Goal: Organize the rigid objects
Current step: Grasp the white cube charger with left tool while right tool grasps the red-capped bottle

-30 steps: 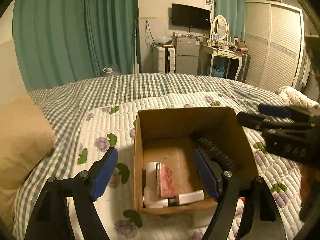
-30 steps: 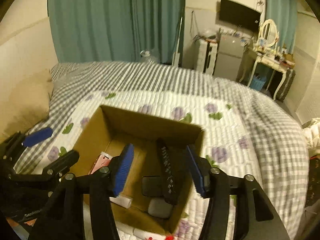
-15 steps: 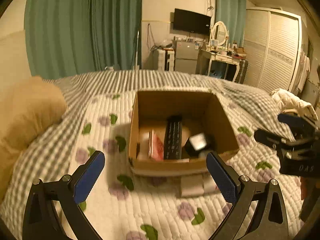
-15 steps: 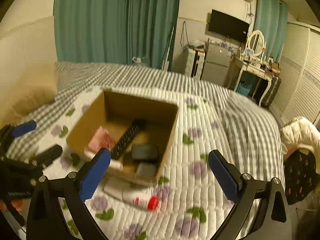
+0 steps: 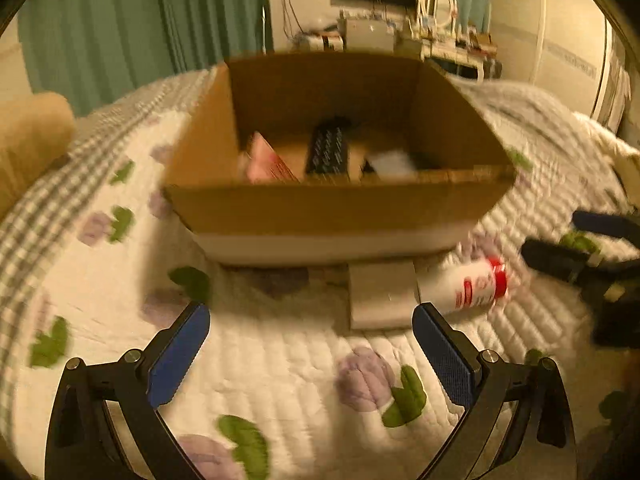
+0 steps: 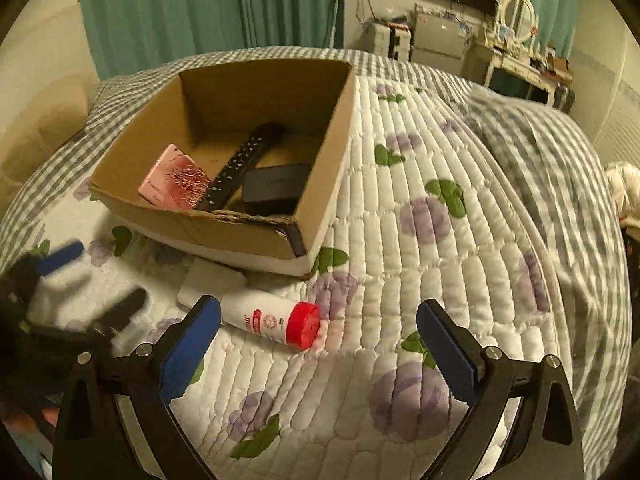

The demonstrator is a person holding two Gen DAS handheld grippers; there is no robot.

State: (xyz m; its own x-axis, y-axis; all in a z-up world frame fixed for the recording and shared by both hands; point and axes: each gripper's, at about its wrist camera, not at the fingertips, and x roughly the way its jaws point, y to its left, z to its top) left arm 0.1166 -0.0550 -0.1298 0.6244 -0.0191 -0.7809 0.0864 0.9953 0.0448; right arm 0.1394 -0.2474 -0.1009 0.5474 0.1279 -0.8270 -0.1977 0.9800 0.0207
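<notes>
White red-capped bottle (image 6: 272,319) is seen lying on the quilt (image 6: 420,272) at 6 o'clock of the cardboard box (image 6: 256,236), both jaws spread and empty; it could be rolled away if nudged by right gripper (image 6: 319,344).

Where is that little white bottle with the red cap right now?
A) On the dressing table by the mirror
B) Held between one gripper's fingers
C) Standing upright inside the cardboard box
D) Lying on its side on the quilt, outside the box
D: the white bottle with the red cap lies on its side on the flowered quilt, just in front of the cardboard box, and neither open gripper touches it.
</notes>
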